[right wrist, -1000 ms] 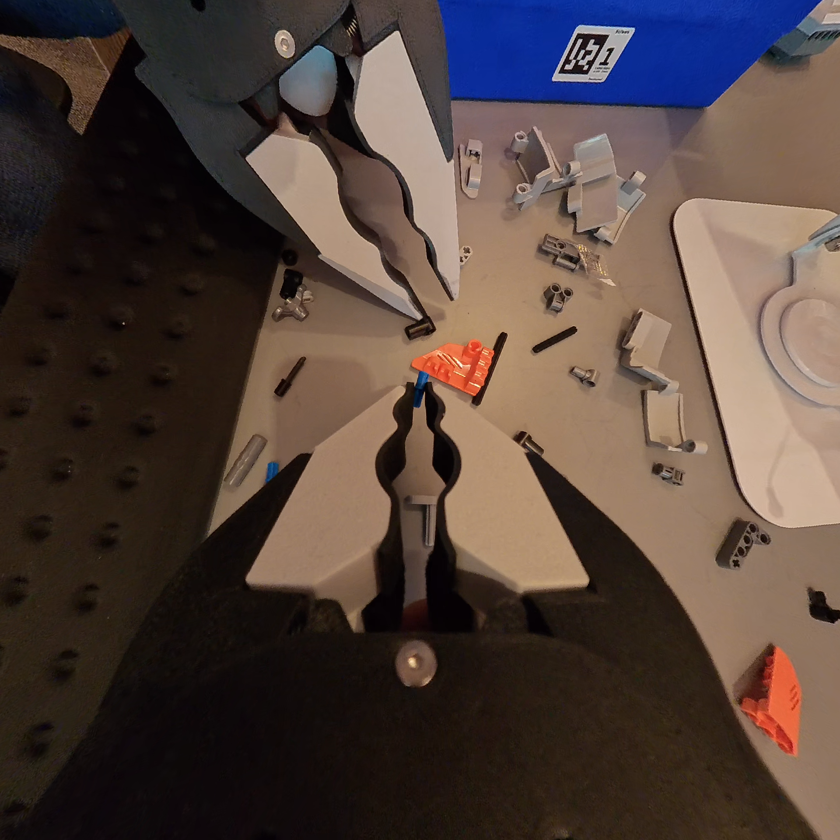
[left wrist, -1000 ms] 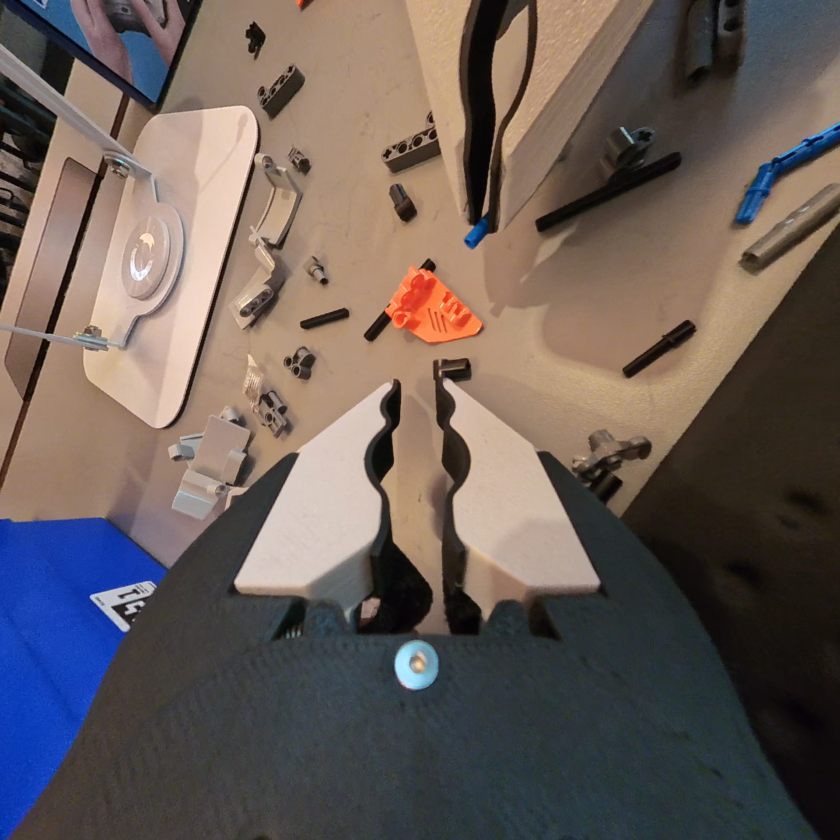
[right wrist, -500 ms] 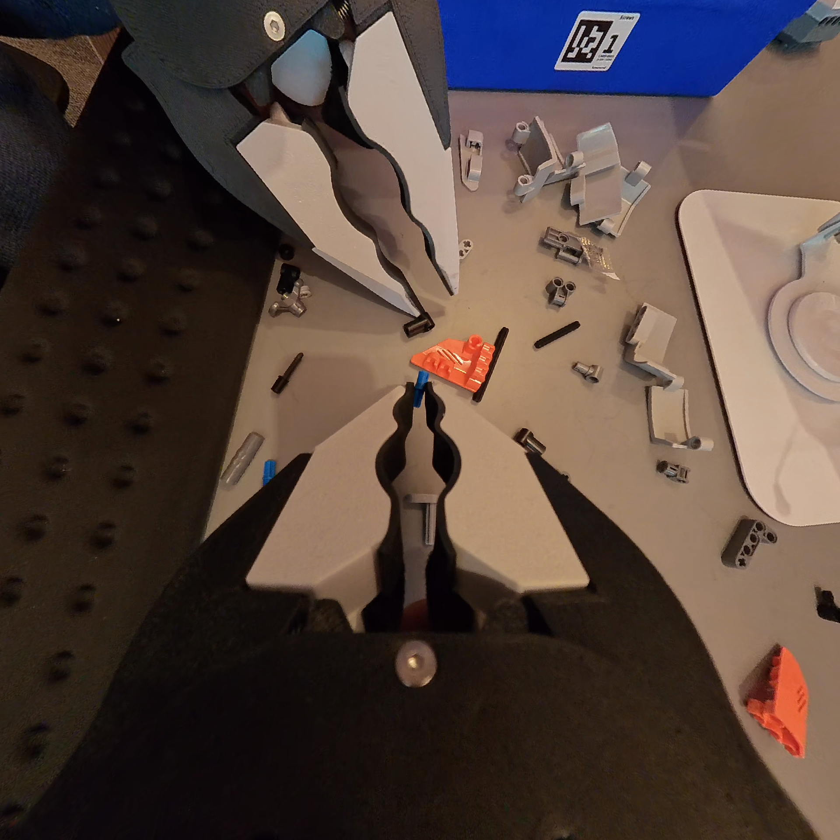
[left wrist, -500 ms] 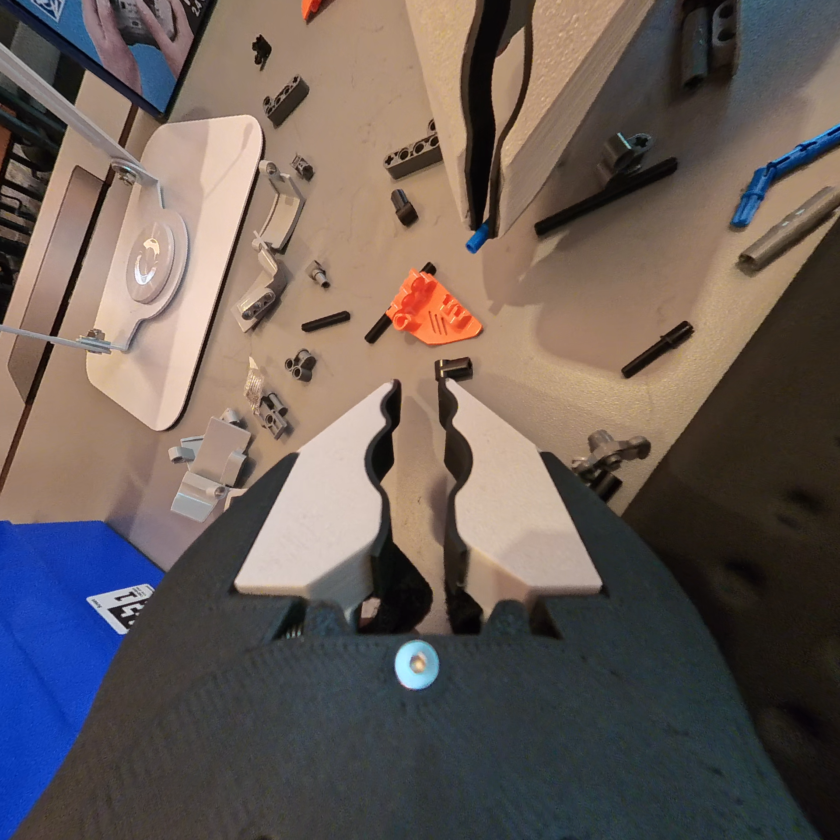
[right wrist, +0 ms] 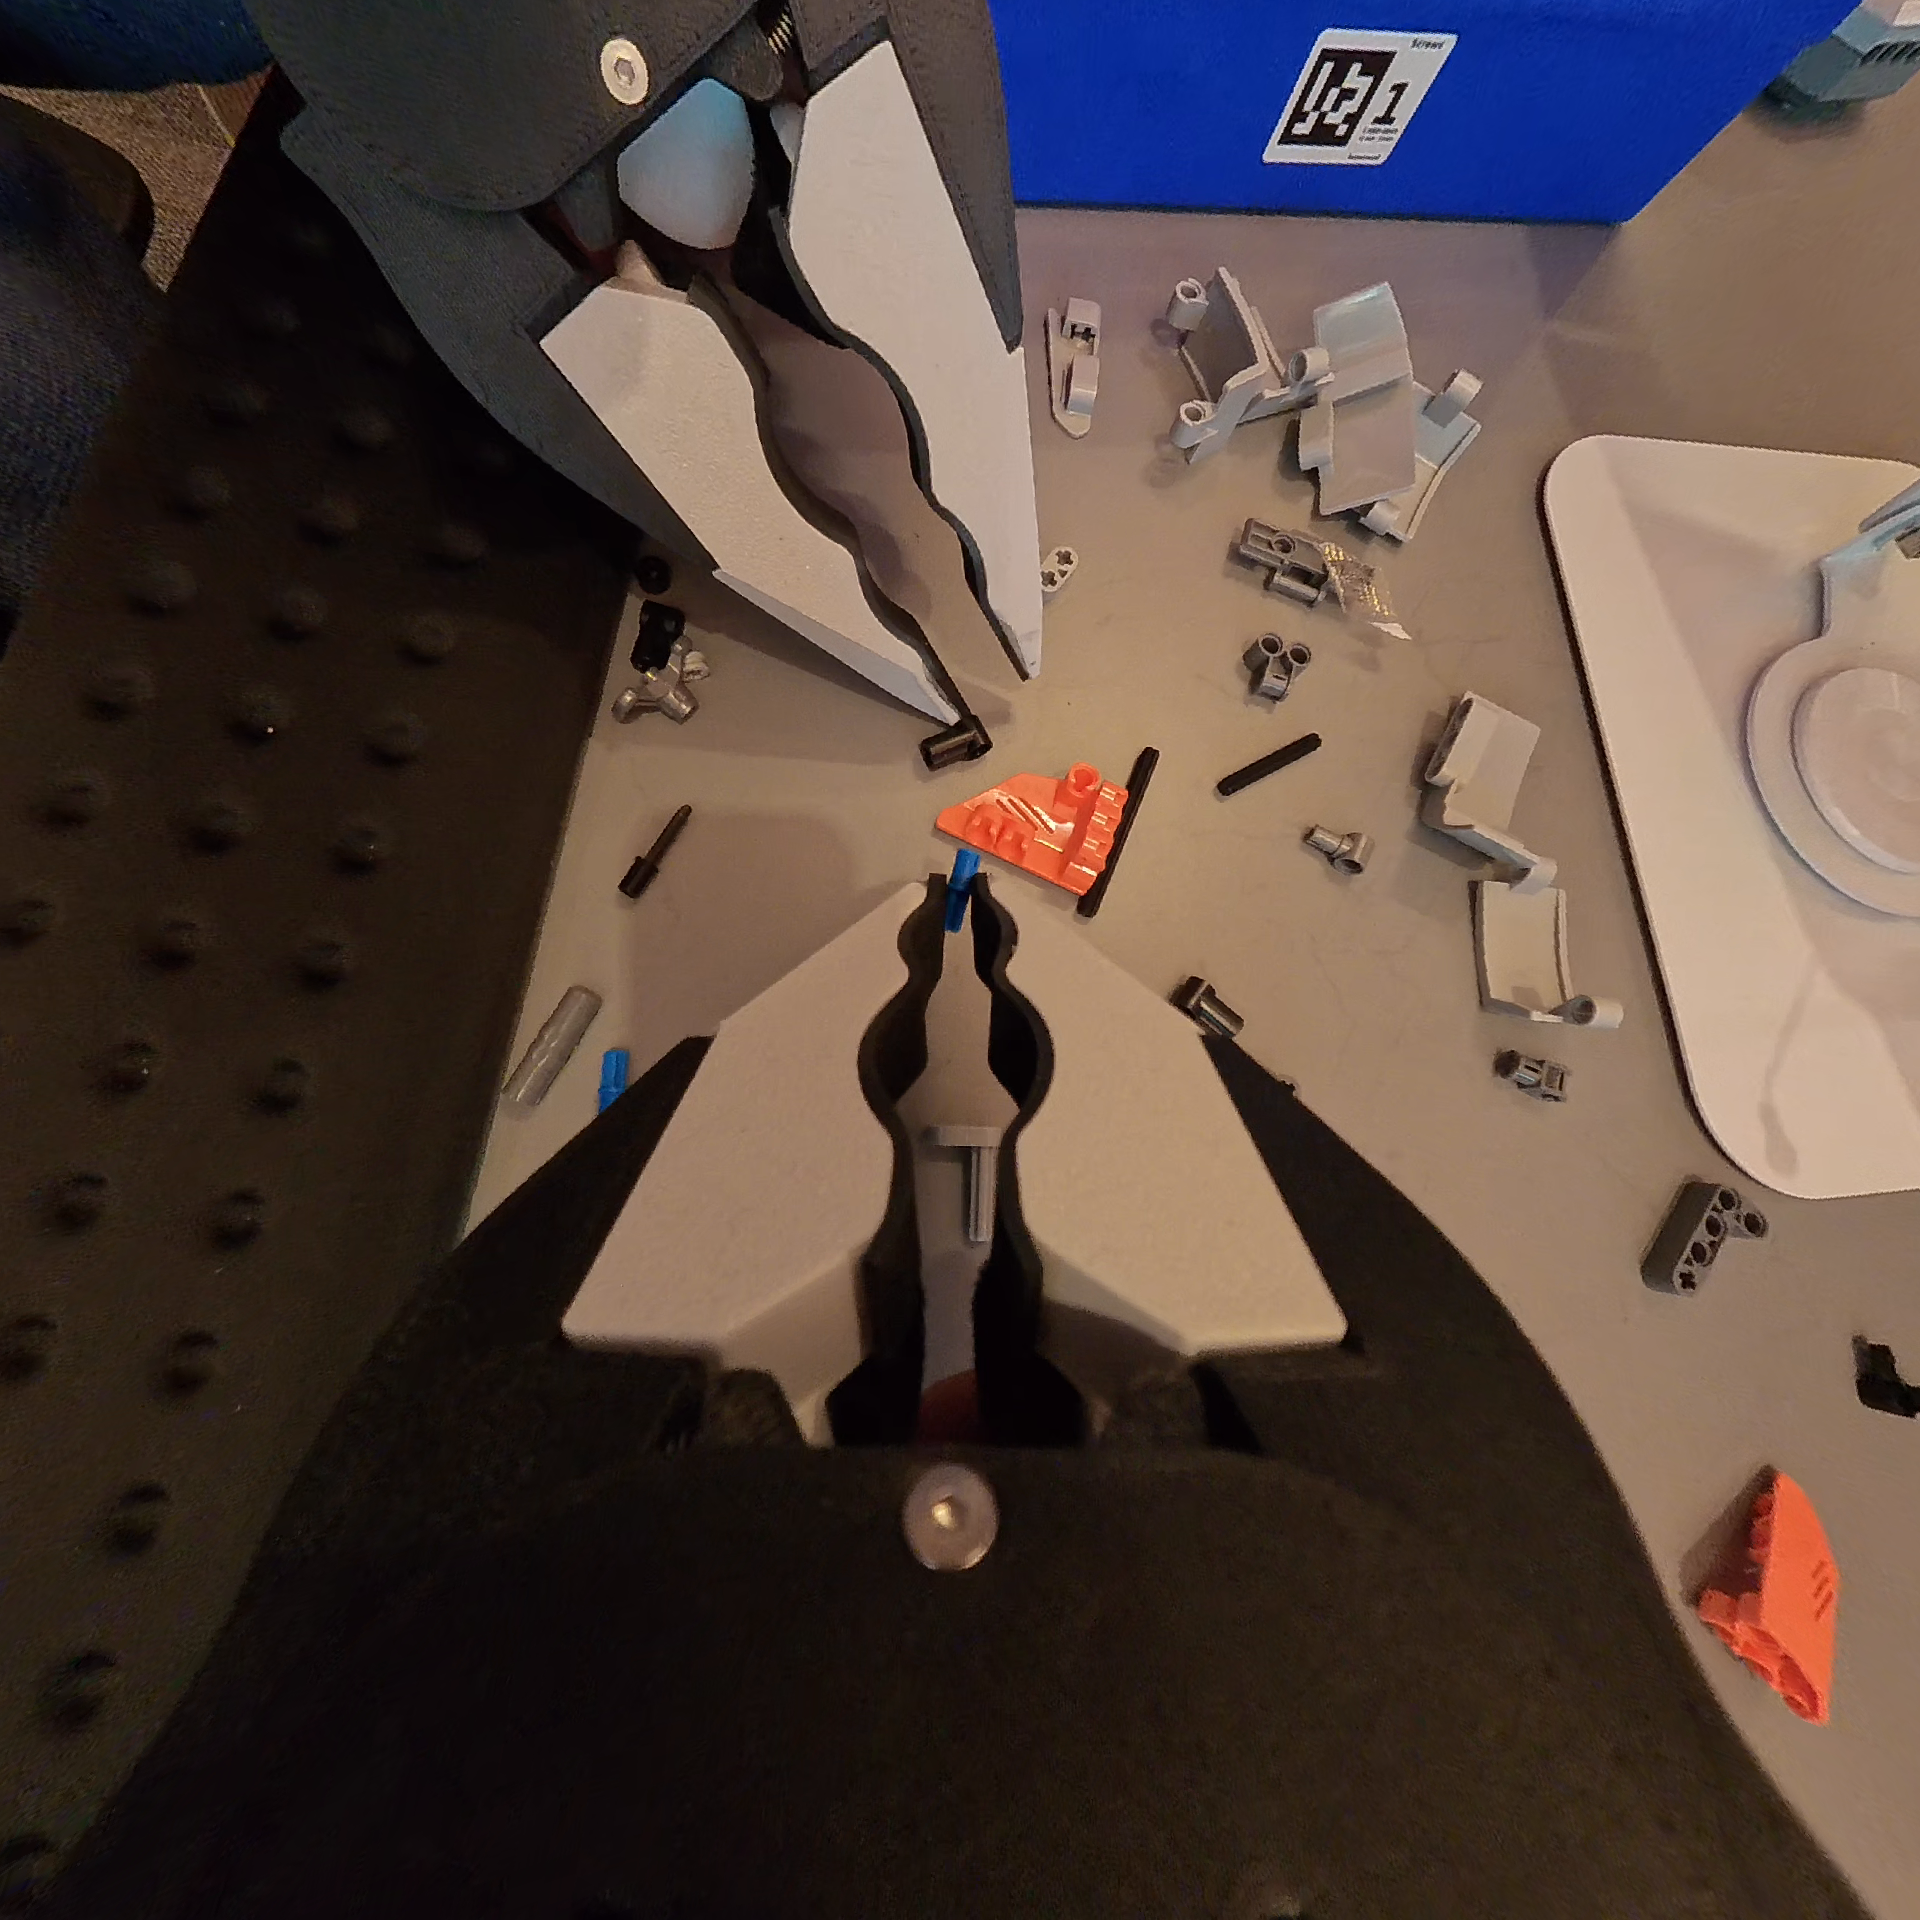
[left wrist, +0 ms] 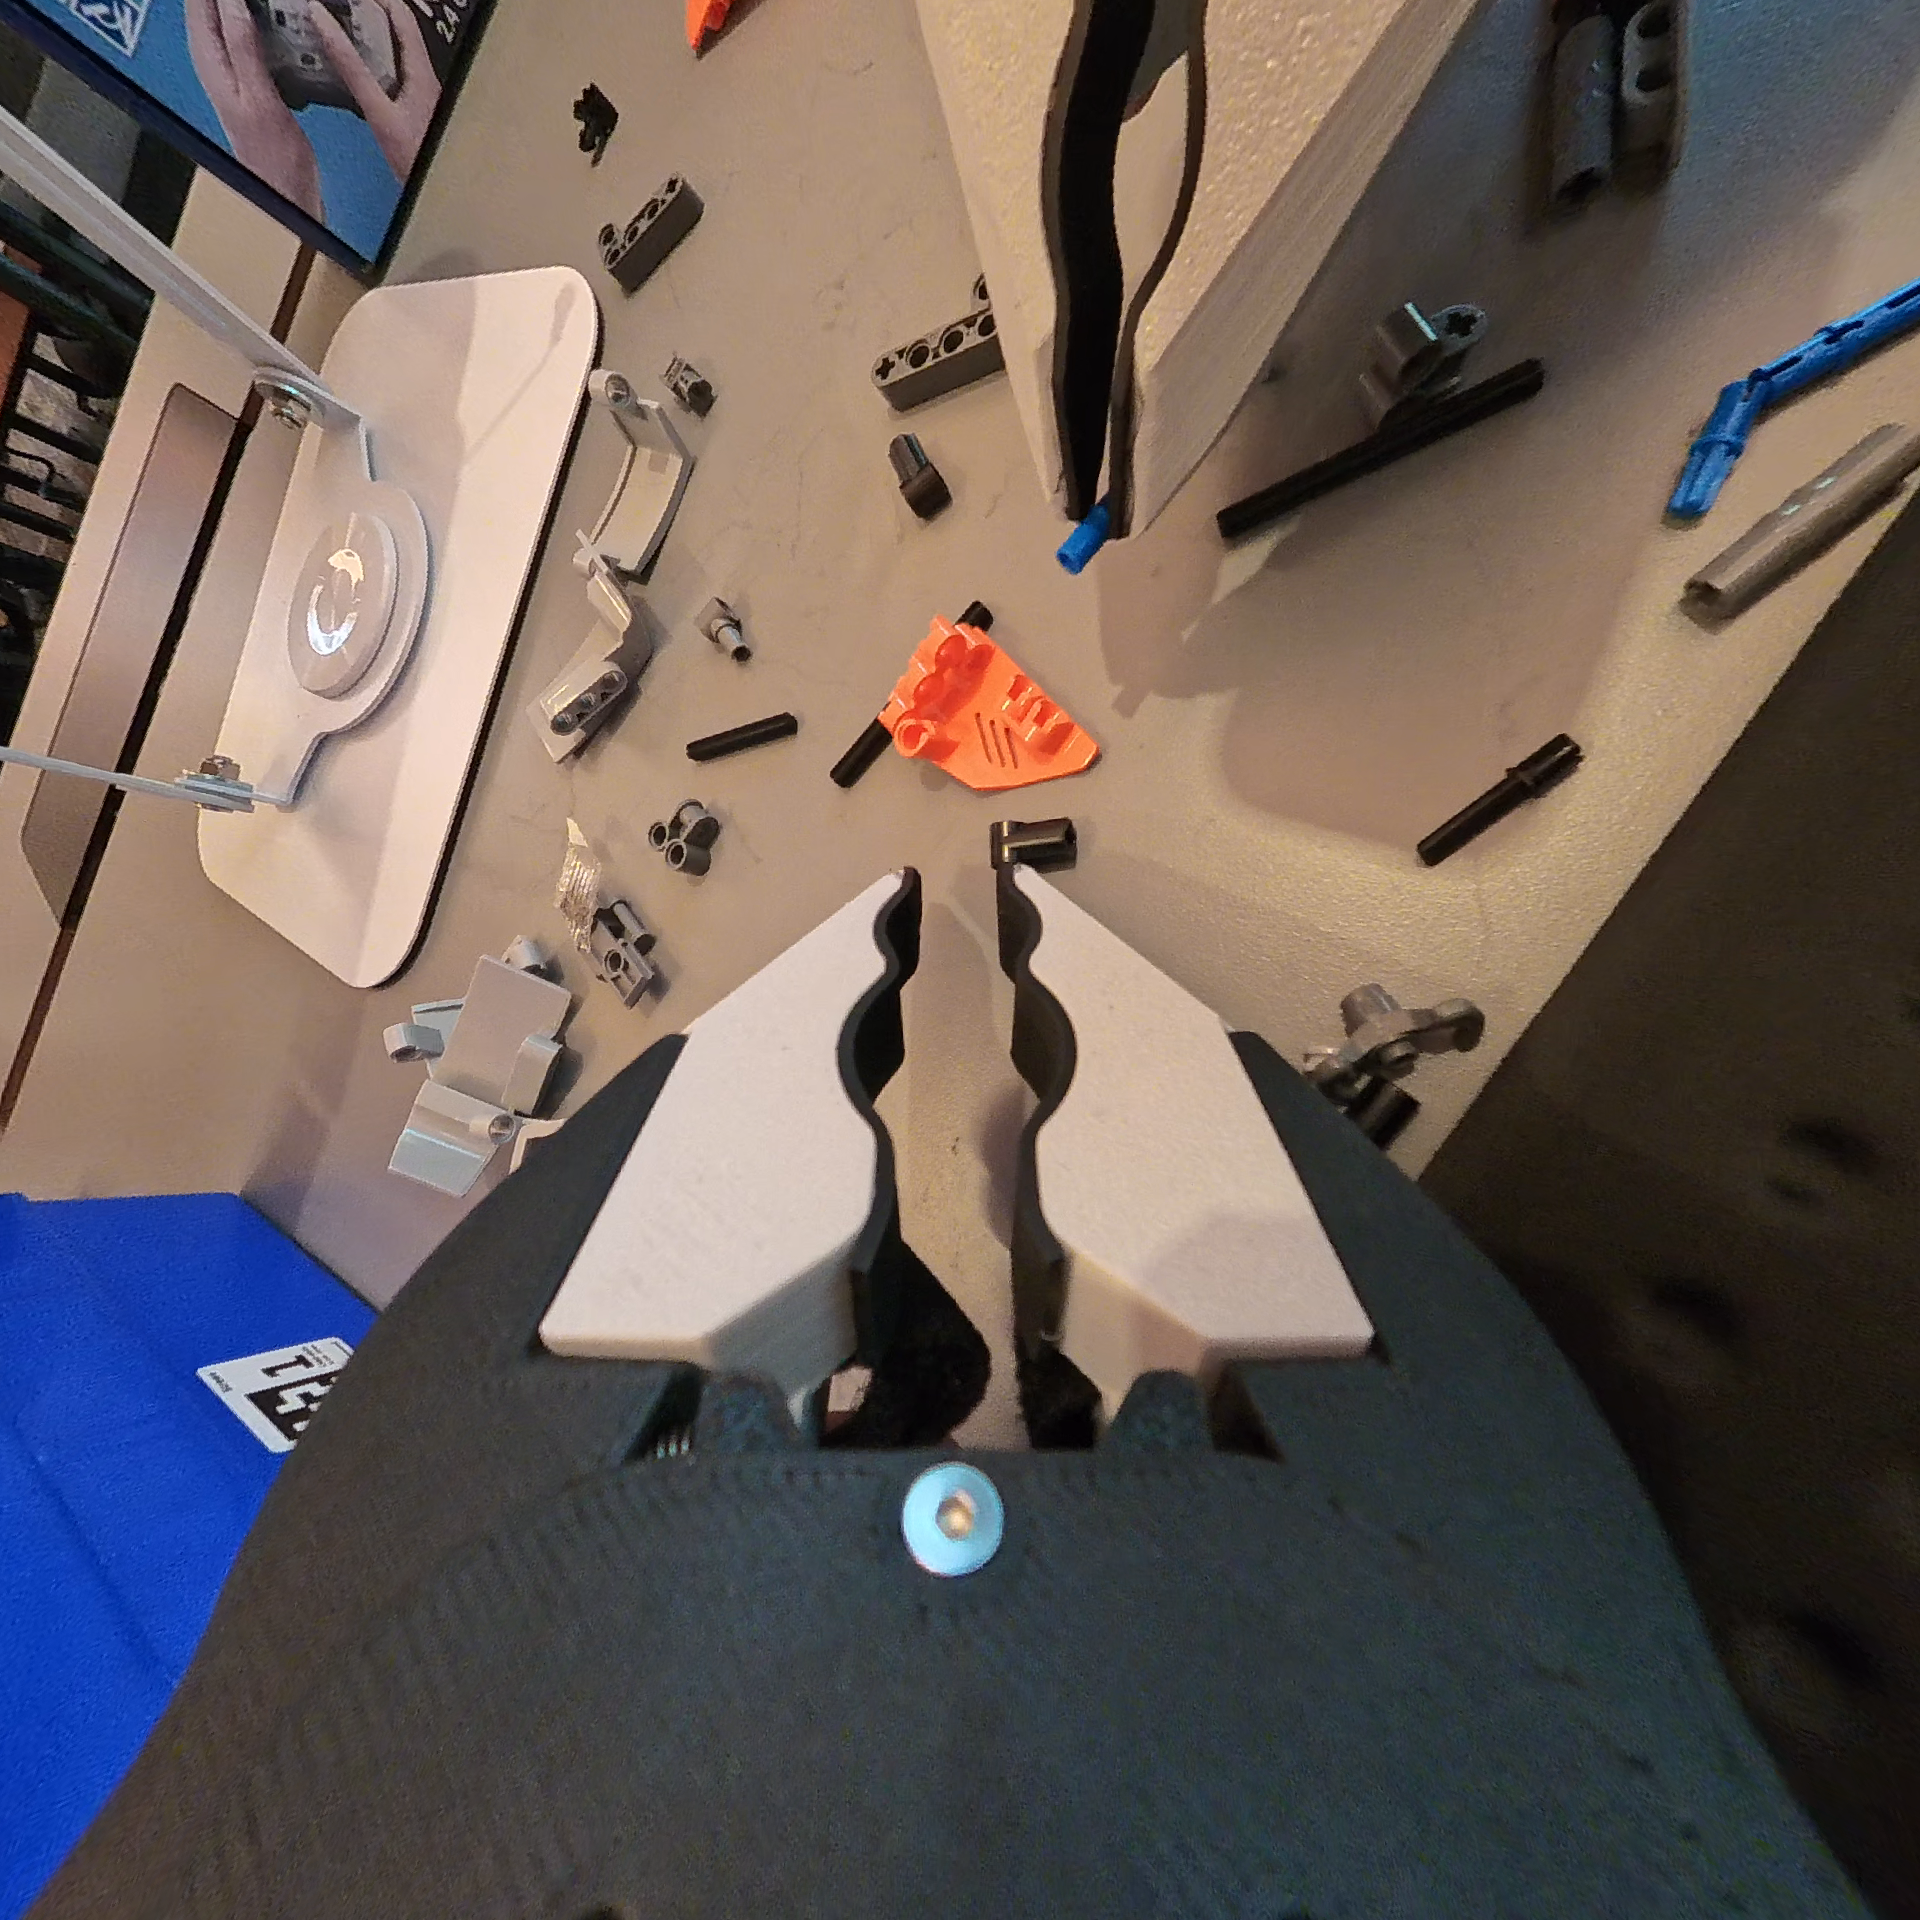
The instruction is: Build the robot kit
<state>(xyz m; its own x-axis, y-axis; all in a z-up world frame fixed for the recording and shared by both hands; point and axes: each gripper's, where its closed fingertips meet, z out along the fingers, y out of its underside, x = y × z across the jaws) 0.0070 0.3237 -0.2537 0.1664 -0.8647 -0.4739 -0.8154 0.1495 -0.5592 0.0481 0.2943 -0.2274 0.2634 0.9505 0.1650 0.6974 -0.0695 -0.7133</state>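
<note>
Two orange pieces: one mid-frame, one lower right. Right gripper pinches blue pin. Left gripper jaws apart, empty.

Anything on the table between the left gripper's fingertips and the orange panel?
In the left wrist view, a small black connector lies just off the left gripper, near its right fingertip. Beyond it, bare grey tabletop runs up to the orange panel.
</note>
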